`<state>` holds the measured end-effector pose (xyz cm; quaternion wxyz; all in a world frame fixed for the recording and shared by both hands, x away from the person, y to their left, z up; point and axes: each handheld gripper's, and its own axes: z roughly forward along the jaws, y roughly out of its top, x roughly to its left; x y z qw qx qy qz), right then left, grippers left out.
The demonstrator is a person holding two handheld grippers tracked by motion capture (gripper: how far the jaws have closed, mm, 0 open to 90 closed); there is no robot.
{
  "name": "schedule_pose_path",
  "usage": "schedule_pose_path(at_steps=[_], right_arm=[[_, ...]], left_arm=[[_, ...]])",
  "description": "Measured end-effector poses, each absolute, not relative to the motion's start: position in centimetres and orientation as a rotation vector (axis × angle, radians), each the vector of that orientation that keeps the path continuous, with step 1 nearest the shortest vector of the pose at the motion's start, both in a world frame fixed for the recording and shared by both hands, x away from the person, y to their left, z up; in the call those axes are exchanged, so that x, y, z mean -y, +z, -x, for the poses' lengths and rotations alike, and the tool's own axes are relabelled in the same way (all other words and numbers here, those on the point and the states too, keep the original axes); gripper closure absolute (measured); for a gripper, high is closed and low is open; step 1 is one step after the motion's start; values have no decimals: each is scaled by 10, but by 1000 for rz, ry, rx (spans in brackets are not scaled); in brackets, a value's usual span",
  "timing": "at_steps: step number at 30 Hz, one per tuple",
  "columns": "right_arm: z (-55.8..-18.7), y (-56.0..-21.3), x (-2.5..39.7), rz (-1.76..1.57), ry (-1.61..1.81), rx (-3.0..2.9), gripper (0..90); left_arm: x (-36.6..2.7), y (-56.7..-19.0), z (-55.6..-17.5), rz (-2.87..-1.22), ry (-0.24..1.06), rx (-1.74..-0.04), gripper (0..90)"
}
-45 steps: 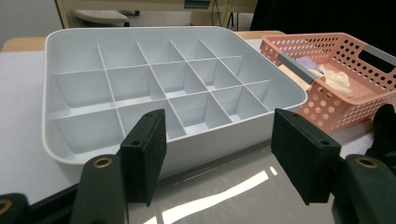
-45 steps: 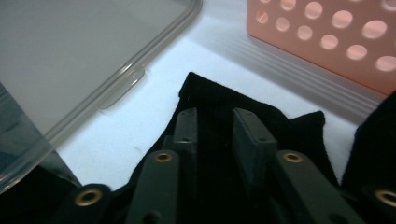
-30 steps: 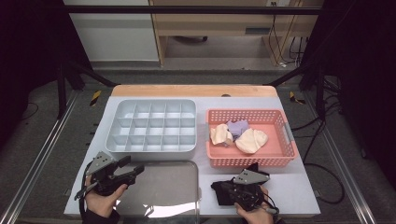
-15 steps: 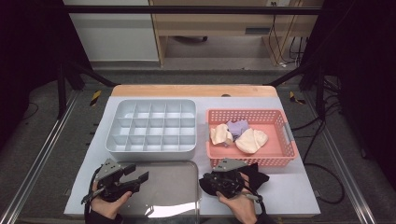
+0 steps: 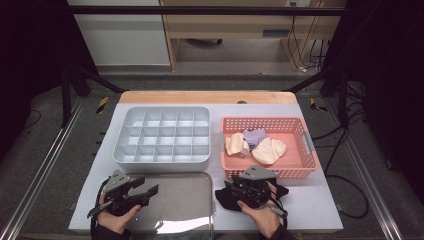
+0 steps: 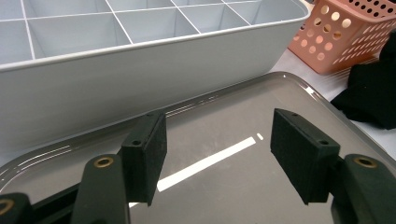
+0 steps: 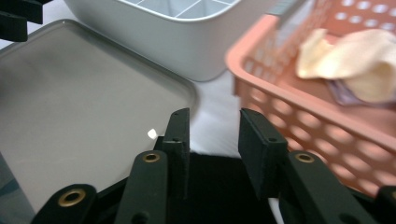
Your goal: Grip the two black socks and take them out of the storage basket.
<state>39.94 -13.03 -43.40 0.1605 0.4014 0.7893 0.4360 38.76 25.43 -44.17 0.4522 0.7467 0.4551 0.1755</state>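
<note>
The white table carries a grey compartmented plastic organiser, a shiny grey metal tray at its near edge, and a pink perforated basket of cloths. A black cloth lies crumpled near that edge, just right of the tray; it is judged soft, light and best pinched at a raised fold. The right gripper is held above it, jaws slightly parted and empty; the left gripper is seen wide apart over the tray. The basket's purple cloth is shown sharply in the high view.
</note>
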Motion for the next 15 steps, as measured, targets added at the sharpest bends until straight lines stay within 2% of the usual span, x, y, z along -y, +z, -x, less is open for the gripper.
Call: schedule_pose_path(at_steps=[6, 10, 12, 15], right_arm=[[-384, -441, 159, -1220, 1247, -2223, 607], [-377, -448, 167, -1265, 1256, -2235, 626], [-374, -451, 168, -1269, 1252, -2260, 694], [-371, -452, 166, -1253, 1246, -2308, 864]], left_arm=[[-256, -443, -387, -1846, 441, -1144, 370], [-256, -443, -386, -1849, 446, -1145, 375], [-255, -444, -386, -1851, 445, -1146, 380], [-254, -445, -386, -1857, 443, -1141, 386]])
